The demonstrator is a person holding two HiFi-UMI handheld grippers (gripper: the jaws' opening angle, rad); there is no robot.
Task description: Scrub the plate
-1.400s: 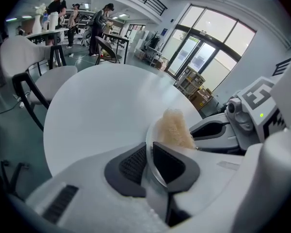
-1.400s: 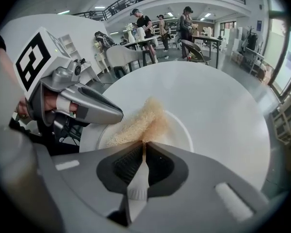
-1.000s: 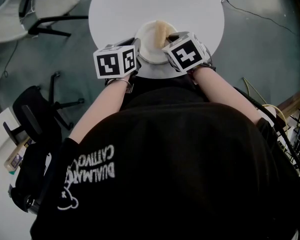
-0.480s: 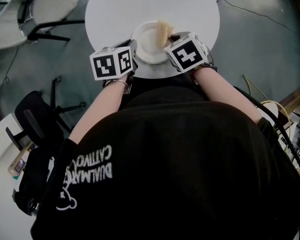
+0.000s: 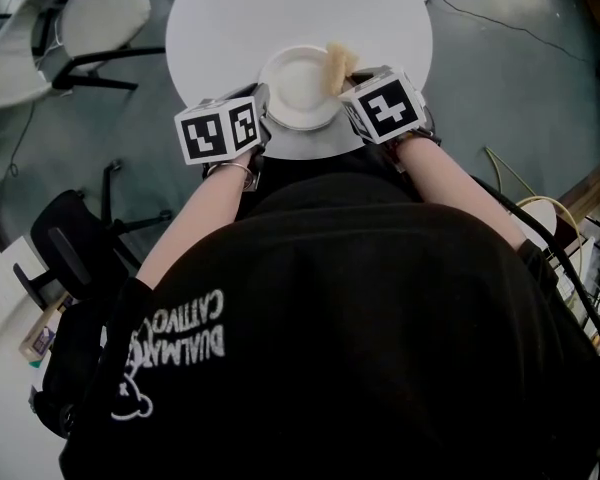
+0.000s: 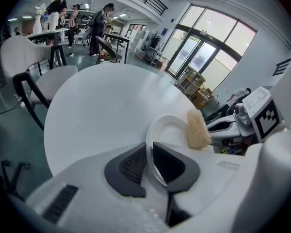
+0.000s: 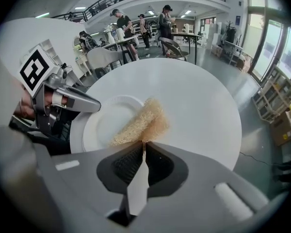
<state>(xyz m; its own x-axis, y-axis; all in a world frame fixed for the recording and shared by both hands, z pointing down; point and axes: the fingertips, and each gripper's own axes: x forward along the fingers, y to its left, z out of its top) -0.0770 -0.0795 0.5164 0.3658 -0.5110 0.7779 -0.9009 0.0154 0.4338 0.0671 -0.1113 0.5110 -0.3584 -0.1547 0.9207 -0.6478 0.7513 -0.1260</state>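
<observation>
L gripper [image 6: 149, 148] jaws clamped on plate [image 6: 170, 130] rim, R gripper [image 7: 143, 148] jaws pinching sponge [image 7: 141, 122]

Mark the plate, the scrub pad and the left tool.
plate [image 5: 296, 85]: head view, bare centre of the dish.
scrub pad [image 7: 143, 122]: right gripper view, middle of its fibrous face.
left tool [image 6: 150, 148]: left gripper view, midway between its fingertips, at the plate's rim.

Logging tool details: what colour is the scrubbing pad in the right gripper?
Pale tan, fibrous; the scrubbing pad shows best in the right gripper view.
</observation>
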